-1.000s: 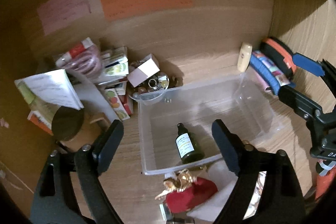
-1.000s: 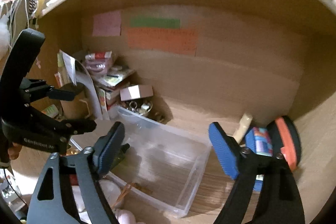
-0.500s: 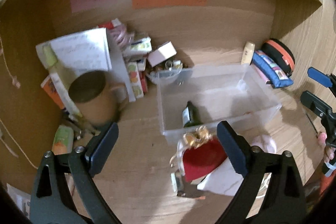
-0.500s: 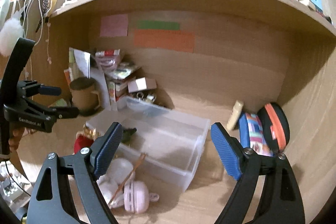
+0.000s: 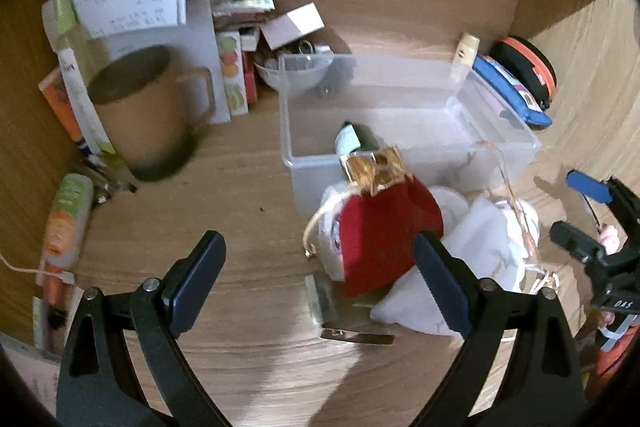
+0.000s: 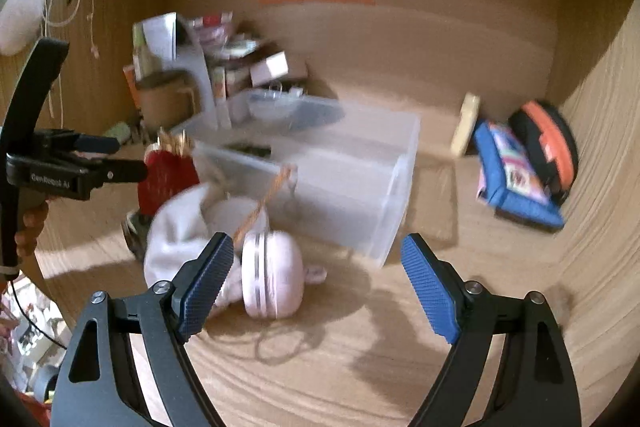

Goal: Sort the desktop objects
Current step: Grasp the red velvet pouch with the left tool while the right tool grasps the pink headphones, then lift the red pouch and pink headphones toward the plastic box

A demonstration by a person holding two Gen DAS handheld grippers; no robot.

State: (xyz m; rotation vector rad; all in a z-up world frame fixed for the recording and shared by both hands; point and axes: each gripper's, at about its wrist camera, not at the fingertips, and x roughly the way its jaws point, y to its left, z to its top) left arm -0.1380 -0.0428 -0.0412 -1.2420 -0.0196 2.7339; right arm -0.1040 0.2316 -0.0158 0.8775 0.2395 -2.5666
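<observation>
Wooden desk alcove ahead, with a clear bin (image 5: pixel 404 131) at its middle and a heap against the bin's near wall. My left gripper (image 5: pixel 320 279) stands wide apart, empty, the red pouch (image 5: pixel 384 239) just beyond its right pad, neck pointing to the bin. My right gripper (image 6: pixel 316 287), also apart and empty, has the pink case (image 6: pixel 272 275) near its left pad, so I judge each hand nearest its own item.

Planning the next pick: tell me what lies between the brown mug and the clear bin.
Left wrist view: only bare wooden desktop lies between the brown mug and the clear bin.
</observation>
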